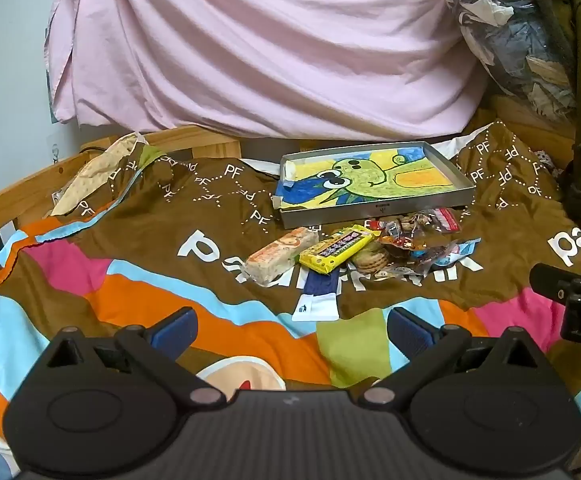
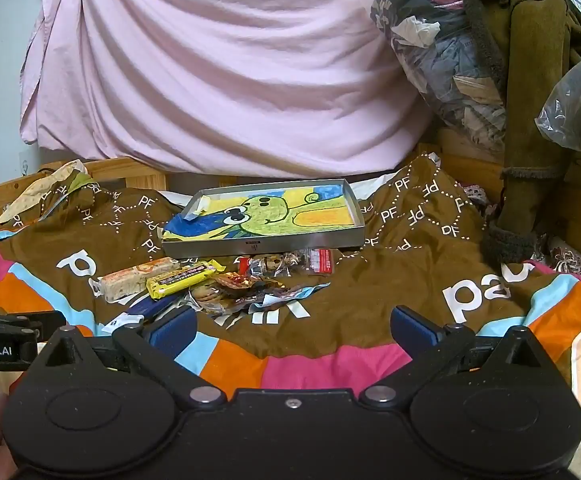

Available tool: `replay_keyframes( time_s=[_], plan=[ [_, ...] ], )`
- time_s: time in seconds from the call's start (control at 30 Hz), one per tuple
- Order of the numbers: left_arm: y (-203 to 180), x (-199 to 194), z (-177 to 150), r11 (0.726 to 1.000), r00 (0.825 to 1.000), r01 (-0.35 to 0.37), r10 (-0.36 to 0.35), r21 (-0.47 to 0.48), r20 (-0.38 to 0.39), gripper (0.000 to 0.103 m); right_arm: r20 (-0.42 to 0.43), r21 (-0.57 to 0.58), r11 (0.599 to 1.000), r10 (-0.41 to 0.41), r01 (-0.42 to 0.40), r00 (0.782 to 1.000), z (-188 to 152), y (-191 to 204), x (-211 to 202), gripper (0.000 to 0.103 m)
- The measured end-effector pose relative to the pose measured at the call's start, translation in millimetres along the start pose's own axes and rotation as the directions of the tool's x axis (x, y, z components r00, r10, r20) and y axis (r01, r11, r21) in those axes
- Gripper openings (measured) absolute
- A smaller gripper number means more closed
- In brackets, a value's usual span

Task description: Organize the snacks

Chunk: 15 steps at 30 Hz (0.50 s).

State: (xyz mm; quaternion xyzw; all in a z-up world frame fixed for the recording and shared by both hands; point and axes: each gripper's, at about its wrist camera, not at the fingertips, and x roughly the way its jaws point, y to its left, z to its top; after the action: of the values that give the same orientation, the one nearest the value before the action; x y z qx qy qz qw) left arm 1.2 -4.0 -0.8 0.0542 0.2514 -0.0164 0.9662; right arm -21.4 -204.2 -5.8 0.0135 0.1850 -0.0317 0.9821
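Observation:
A pile of snacks lies on the colourful cloth in front of a shallow metal tray [image 1: 374,211] [image 2: 262,245] lined with a cartoon drawing. In the pile are a pale wrapped bar [image 1: 280,254] [image 2: 136,278], a yellow candy pack [image 1: 336,249] [image 2: 182,276], a blue-and-white stick pack [image 1: 317,294] [image 2: 138,312], cookies [image 1: 370,260] [image 2: 206,292] and small crinkled wrappers [image 1: 422,236] [image 2: 286,264]. My left gripper [image 1: 292,330] is open, a short way before the pile, holding nothing. My right gripper [image 2: 293,330] is open too, the pile ahead and to its left.
A pink sheet [image 1: 258,48] hangs behind the tray over a wooden frame [image 1: 194,140]. Plastic bags of clothes [image 2: 442,48] and a green garment [image 2: 530,120] crowd the right side. The other gripper shows at each view's edge [image 1: 574,304] [image 2: 2,340].

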Motion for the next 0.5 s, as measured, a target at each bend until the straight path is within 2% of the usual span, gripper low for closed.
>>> replay_keyframes(
  time_s=[0.5],
  plan=[
    [2.1, -1.1, -3.5, 1.0, 1.0, 0.004, -0.004, 0.004, -0.002, 0.103, -0.001, -0.001, 1.0, -0.001, 0.001, 1.0, -0.3, 0.0, 0.6, 0.102]
  ],
)
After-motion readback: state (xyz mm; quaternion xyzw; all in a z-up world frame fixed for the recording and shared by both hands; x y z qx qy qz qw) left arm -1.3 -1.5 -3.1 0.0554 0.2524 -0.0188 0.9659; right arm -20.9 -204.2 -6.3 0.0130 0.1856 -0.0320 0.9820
